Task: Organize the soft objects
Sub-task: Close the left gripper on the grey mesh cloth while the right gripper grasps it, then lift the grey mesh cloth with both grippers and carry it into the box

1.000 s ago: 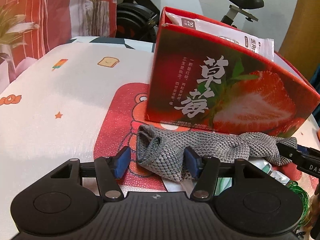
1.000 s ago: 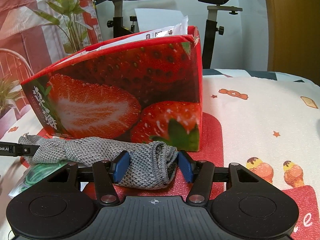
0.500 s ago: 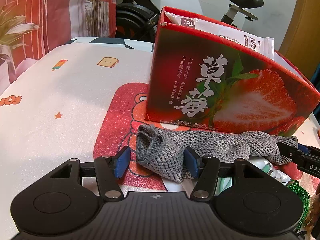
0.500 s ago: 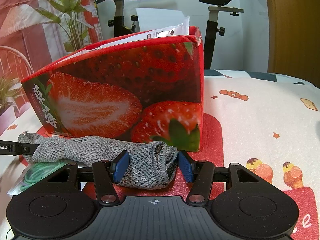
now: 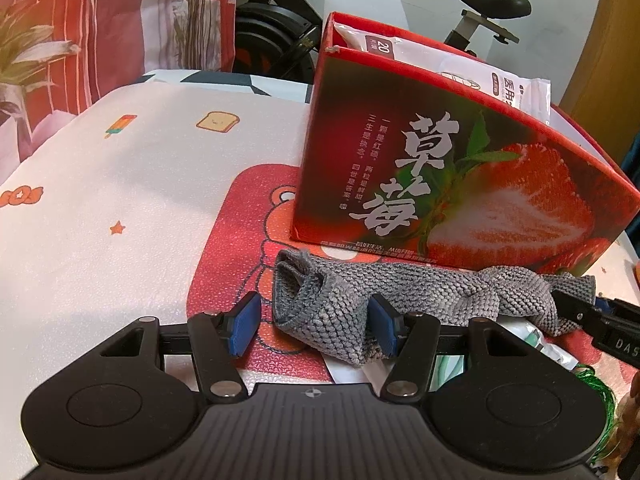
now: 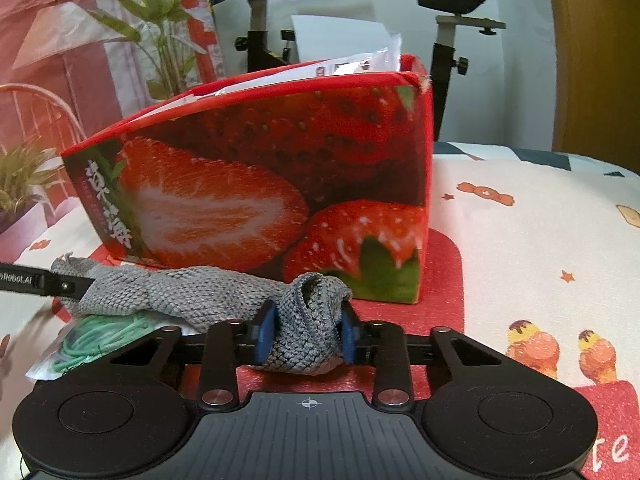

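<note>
A grey knitted cloth (image 5: pixel 400 292) lies stretched in front of the red strawberry box (image 5: pixel 460 184) on the patterned mat. My left gripper (image 5: pixel 314 326) is open, its blue pads either side of the cloth's left end. My right gripper (image 6: pixel 307 334) is shut on the cloth's right end (image 6: pixel 310 328), which bunches up between the pads. The box also shows in the right wrist view (image 6: pixel 260 192). The left gripper's fingertip (image 6: pixel 60 286) shows at the cloth's far end in the right wrist view.
A clear packet of green rubber bands (image 6: pixel 96 340) lies under the cloth. White packets (image 5: pixel 460 68) stick out of the box. An exercise bike (image 6: pixel 452 20) and a plant (image 6: pixel 160 28) stand behind the table.
My right gripper's jaws have closed and now pinch the cloth's end, bunching it. The left gripper has stayed open around the other end.
</note>
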A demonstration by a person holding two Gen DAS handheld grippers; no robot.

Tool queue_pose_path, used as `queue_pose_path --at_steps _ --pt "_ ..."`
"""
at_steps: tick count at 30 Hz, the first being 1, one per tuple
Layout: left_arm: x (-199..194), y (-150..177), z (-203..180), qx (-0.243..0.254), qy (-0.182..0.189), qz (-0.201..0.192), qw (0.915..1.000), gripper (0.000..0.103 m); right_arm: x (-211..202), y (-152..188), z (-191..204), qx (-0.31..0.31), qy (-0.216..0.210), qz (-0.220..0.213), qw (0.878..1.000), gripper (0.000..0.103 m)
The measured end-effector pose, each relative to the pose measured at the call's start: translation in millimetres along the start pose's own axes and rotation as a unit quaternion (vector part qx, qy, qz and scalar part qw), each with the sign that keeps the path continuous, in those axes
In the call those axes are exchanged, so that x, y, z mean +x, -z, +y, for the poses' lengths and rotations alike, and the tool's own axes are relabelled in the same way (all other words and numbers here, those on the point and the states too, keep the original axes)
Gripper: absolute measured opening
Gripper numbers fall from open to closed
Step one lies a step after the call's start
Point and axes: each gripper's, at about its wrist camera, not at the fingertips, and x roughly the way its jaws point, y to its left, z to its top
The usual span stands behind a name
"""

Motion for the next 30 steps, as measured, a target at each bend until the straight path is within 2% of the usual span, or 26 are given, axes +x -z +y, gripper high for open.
queue_pose_path --at_steps 3,8,9,10,15,22,27,30 --pt "0 -4 3 -0.009 0.003 0.009 0.9999 0.060 -1 0 3 -0.008 -0.001 -0.001 1.000 0.024" --pt "-1 -8 11 -0.035 0.024 0.021 0.9989 0.035 -1 -1 4 -0.010 -0.001 -0.001 1.000 0.022" --pt "-2 -8 10 -0.036 0.026 0.022 0.9988 0.026 -2 -1 4 -0.011 -0.001 -0.001 1.000 0.022" --pt "-3 -8 9 -0.034 0.029 0.021 0.9988 0.022 -2 -1 4 -0.012 0.000 -0.001 1.000 0.021" --pt "-16 -11 -2 -0.001 0.031 -0.010 0.9995 0.020 -12 -7 4 -0.008 -0.007 -0.008 1.000 0.019" --pt "-47 -19 -7 0.021 0.020 -0.045 0.9985 0.020 -40 -28 15 -0.034 -0.031 -0.053 0.998 0.018" --pt "-78 -30 -13 0.047 0.029 -0.096 0.9938 0.020 -65 -48 22 -0.050 -0.051 -0.096 0.993 0.018" --pt "-95 -41 -14 0.046 0.043 -0.124 0.9903 0.020 -79 -63 22 -0.045 -0.062 -0.120 0.990 0.017"
